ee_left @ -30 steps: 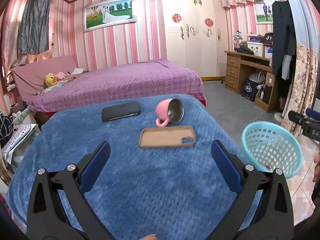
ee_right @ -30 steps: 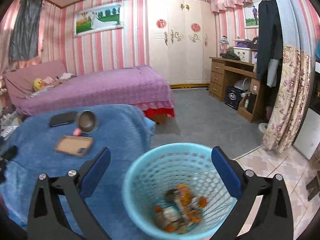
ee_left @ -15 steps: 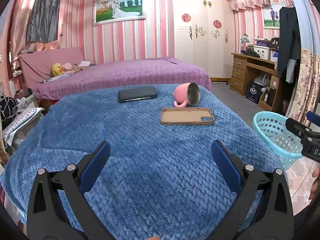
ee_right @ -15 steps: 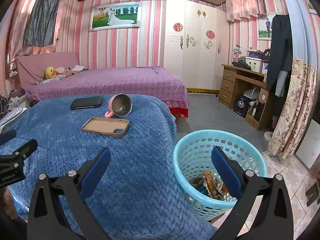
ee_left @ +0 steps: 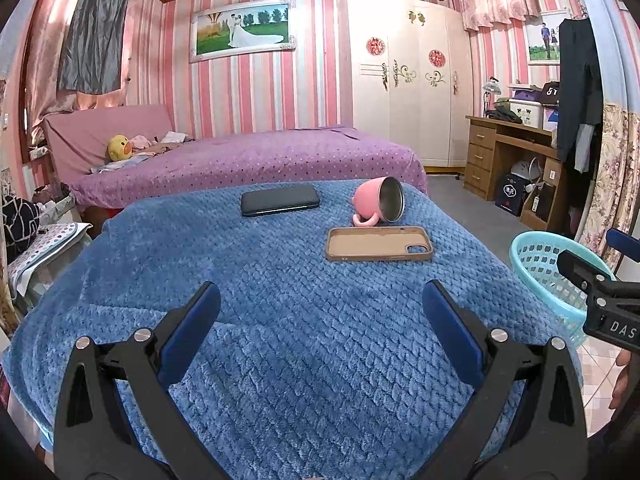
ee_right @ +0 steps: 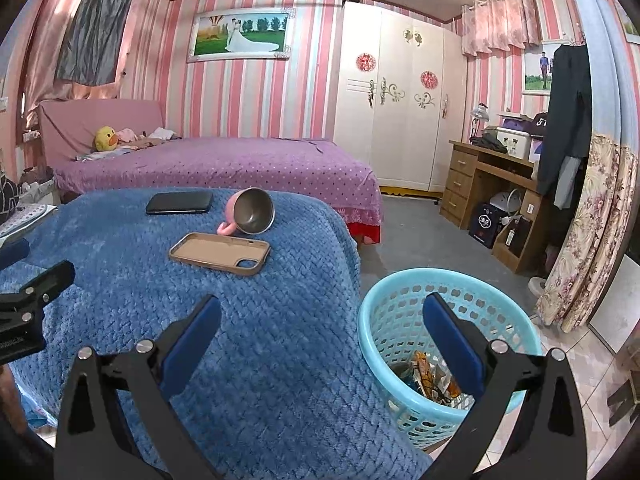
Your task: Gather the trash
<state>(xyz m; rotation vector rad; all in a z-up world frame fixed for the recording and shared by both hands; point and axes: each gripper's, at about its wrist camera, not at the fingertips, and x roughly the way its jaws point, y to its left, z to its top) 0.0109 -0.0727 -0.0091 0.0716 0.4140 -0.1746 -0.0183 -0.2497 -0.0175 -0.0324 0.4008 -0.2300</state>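
Note:
A light blue plastic basket (ee_right: 404,296) stands on the floor at the right edge of the blue-blanketed table (ee_right: 280,340); several wrappers of trash (ee_right: 426,374) lie in its bottom. In the left wrist view the basket (ee_left: 536,256) shows at the far right. My left gripper (ee_left: 320,306) is open over the near part of the blanket (ee_left: 312,340), holding nothing. My right gripper (ee_right: 320,320) is open too, empty, straddling the table's right edge and the basket's near rim.
On the blanket lie a tan phone case (ee_left: 378,244), a tipped pink mug (ee_left: 380,204) and a black phone (ee_left: 280,199). Behind stands a purple bed (ee_left: 256,160). A wooden desk (ee_right: 488,184) and floral curtain (ee_right: 592,232) are at right.
Both grippers have drawn back and levelled out. The right one was looking down into the basket and now sits beside the table edge. Both stayed open.

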